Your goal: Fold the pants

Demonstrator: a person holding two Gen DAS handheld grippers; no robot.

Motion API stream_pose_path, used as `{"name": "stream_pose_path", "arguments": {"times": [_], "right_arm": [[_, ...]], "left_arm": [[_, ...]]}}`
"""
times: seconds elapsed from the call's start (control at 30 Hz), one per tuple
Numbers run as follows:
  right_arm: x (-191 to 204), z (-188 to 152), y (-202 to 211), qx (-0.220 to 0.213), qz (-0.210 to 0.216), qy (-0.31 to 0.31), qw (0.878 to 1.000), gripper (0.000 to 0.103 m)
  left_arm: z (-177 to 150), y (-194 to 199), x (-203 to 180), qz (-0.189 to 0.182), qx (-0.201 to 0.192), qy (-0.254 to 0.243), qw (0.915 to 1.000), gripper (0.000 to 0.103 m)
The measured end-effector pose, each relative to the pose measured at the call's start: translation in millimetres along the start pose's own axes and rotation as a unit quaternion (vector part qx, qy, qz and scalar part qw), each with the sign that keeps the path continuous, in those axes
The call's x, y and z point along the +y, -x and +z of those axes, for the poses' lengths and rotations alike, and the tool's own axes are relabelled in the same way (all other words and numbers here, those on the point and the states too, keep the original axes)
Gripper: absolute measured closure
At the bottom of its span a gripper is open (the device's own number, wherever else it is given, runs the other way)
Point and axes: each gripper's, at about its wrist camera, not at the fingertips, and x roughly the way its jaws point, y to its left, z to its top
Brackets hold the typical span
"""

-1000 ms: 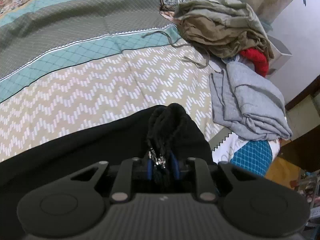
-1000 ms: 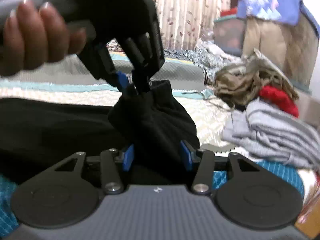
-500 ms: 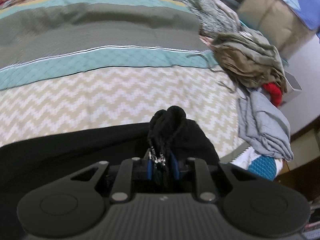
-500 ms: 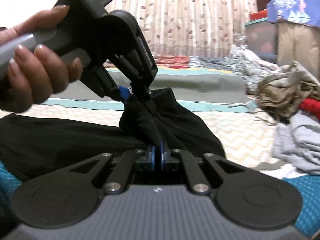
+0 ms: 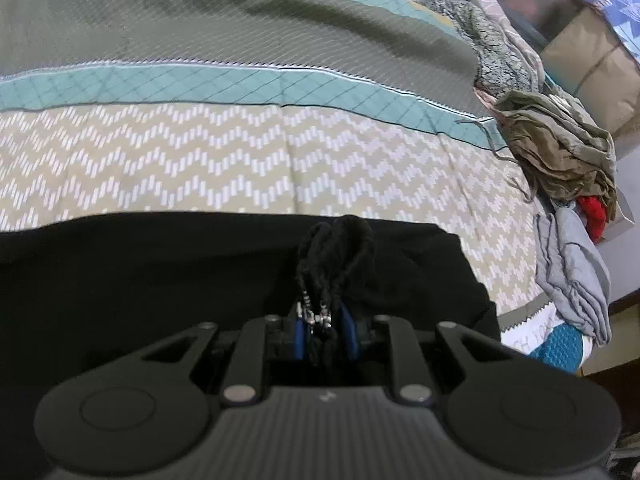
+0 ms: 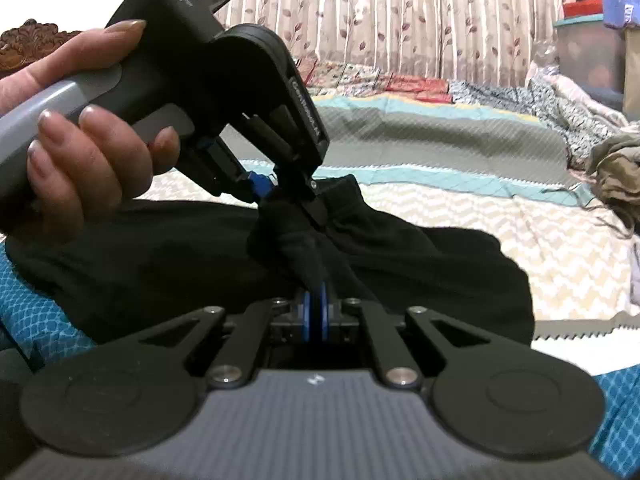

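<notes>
Between the blue pads of the left hand-held gripper, a bunched fold of the black pants is being clamped, together with a black drawstring whose metal tips are hanging just in front of the pads. The jaws are standing close together around this bundle. In the right wrist view, the same left hand-held gripper is appearing from the left, held in the person's hand, and is pinching the pants at a raised peak of cloth.

The right hand-held gripper is clenching a narrow ridge of the same black cloth; its blue pads are pressing almost together on it, near and slightly right of the left gripper's pinch point. A taut ridge of cloth is running between the two grasps.

The pants are lying spread across the near part of the bed, on a coverlet with beige zigzag, teal and grey bands. At the far right edge of the bed, an olive garment pile is resting beside a red item and a grey folded garment. A leaf-patterned curtain is hanging at the far side.
</notes>
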Motion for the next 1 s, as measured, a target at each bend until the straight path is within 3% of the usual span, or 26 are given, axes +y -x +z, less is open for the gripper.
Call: {"name": "stream_pose_path", "arguments": {"times": [0.53, 0.7, 0.93, 1.0], "right_arm": [[17.2, -2.7, -21.5, 0.037, 0.032, 0.004, 0.999, 0.095], [6.3, -5.0, -36.0, 0.078, 0.05, -0.033, 0.995, 0.089], [-12.1, -3.1, -40.7, 0.089, 0.07, -0.09, 0.989, 0.086], [-14.8, -2.2, -38.8, 0.09, 0.076, -0.101, 0.988, 0.08]], "left_arm": [[-9.5, -3.8, 42.6, 0.01, 0.005, 0.032, 0.9994, 0.085], [-18.5, -18.7, 36.6, 0.053, 0.009, 0.001, 0.9986, 0.081], [-29.9, -21.8, 12.3, 0.122, -0.011, -0.073, 0.9898, 0.074], [-32.1, -21.7, 7.7, 0.132, -0.016, -0.084, 0.9875, 0.074]]}}
